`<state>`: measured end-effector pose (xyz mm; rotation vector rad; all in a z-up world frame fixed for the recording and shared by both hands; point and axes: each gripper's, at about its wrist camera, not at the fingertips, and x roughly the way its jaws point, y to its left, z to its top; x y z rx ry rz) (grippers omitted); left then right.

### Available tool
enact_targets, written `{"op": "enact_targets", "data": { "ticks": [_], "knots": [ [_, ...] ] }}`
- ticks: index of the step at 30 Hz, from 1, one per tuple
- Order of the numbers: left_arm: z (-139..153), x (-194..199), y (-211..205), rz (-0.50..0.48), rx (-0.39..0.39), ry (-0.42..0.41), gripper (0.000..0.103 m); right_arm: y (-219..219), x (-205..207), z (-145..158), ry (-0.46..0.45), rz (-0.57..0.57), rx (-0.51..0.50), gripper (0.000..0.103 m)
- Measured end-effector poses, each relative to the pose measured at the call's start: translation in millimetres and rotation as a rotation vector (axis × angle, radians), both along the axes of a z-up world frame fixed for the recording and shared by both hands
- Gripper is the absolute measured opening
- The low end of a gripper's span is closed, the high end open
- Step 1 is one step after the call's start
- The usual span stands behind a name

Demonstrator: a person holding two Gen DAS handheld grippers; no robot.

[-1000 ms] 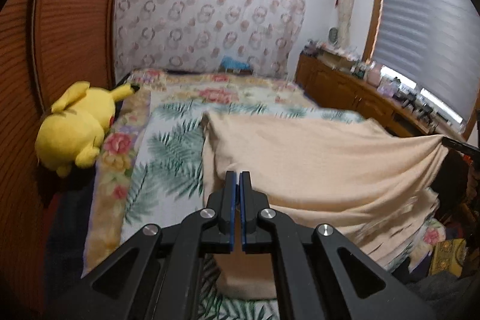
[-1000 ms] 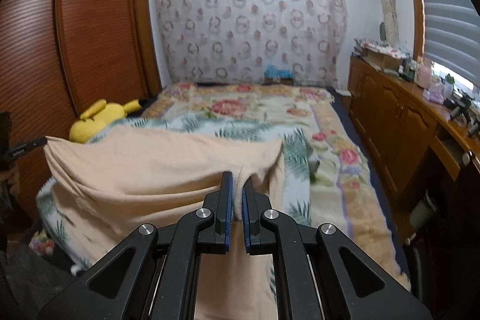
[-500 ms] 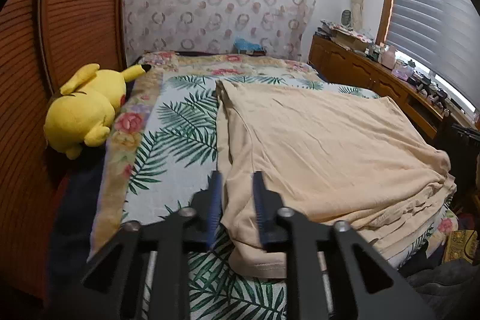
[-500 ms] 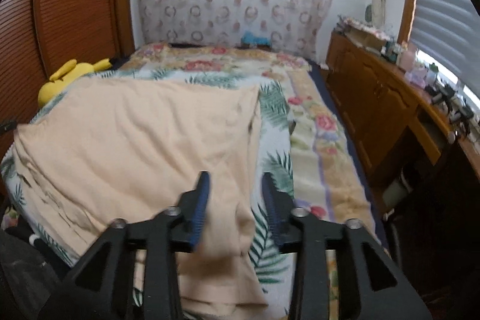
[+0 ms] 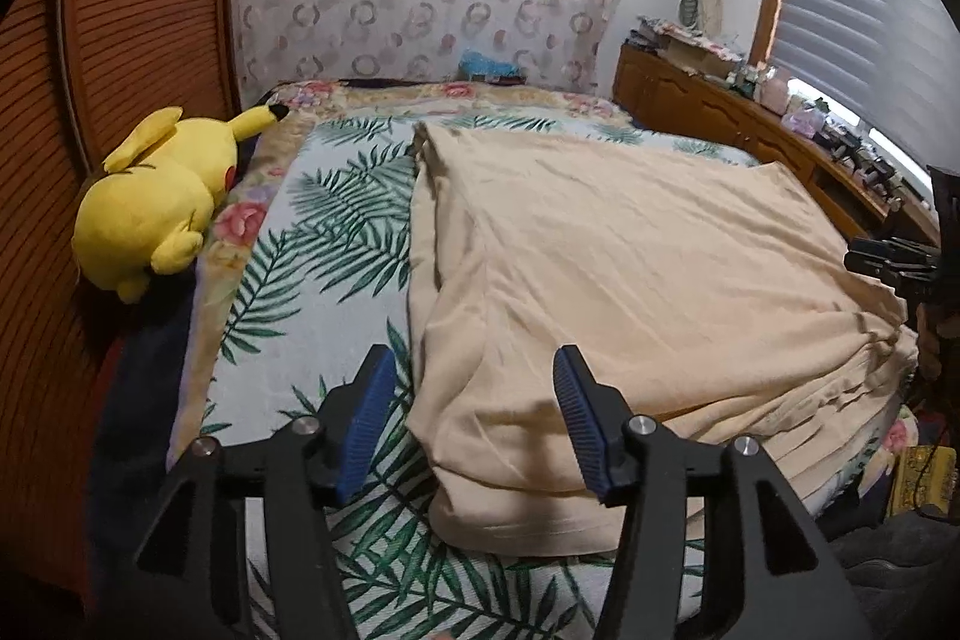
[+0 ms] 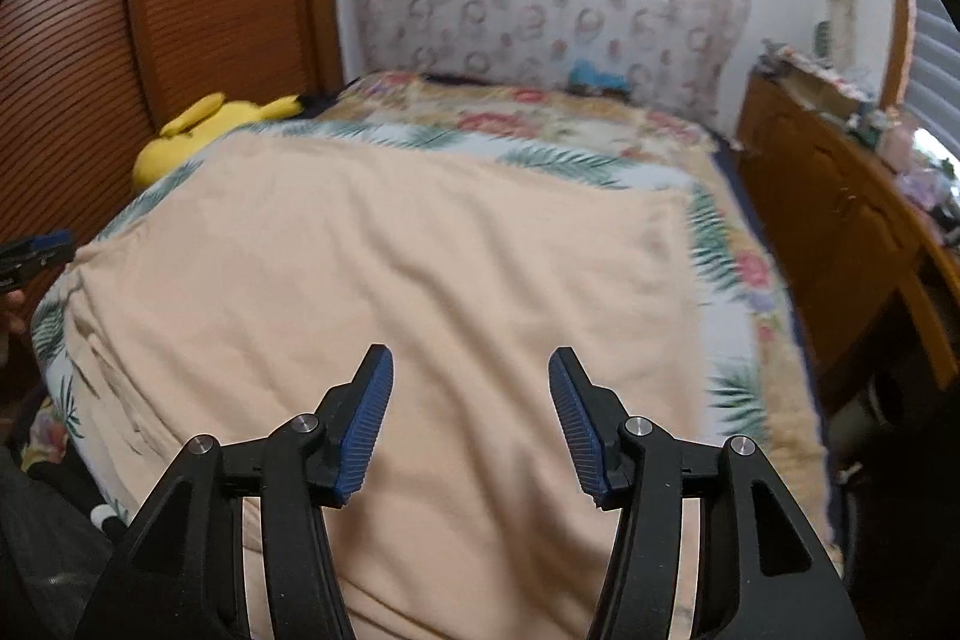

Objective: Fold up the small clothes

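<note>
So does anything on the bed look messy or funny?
A bit. The peach cloth lies mostly flat, but its near edge bunches into ripples and hangs over the bed's end. The yellow plush is flopped on its side by the wardrobe. Nothing looks torn or spilled.

The peach garment [image 5: 630, 280] is soft matt cloth, faintly wrinkled. At ten o'clock, the yellow toy [image 5: 150, 202] looks plush beside a ribbed, satin-finished wooden wardrobe [image 5: 120, 10].

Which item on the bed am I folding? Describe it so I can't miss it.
Find the bed with the palm-leaf cover. Spread over its near half lies the peach garment, right of the yellow Pikachu plush. It is the only plain, unpatterned cloth there.
</note>
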<state>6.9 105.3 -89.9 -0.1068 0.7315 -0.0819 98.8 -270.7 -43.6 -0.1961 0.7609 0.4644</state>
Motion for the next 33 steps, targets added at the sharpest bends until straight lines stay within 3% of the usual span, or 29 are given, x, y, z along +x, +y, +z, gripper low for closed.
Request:
{"op": "enact_targets", "data": {
  "ticks": [12, 22, 33],
  "knots": [
    [-22.4, 3.4, 2.9, 0.037, 0.016, 0.061, 0.054, 30.2, 20.7, -40.5, 0.11, 0.036, -0.059, 0.056],
    [-32.0, 3.5, 3.0, 0.042, 0.006, 0.07, 0.054, 35.0, 14.6, -45.3, 0.085, 0.072, -0.092, 0.073],
    [-31.7, -11.2, 8.1, 0.032, -0.058, 0.059, 0.054, 34.3, 14.1, -46.5, 0.083, 0.073, -0.087, 0.075]
  ]
}}
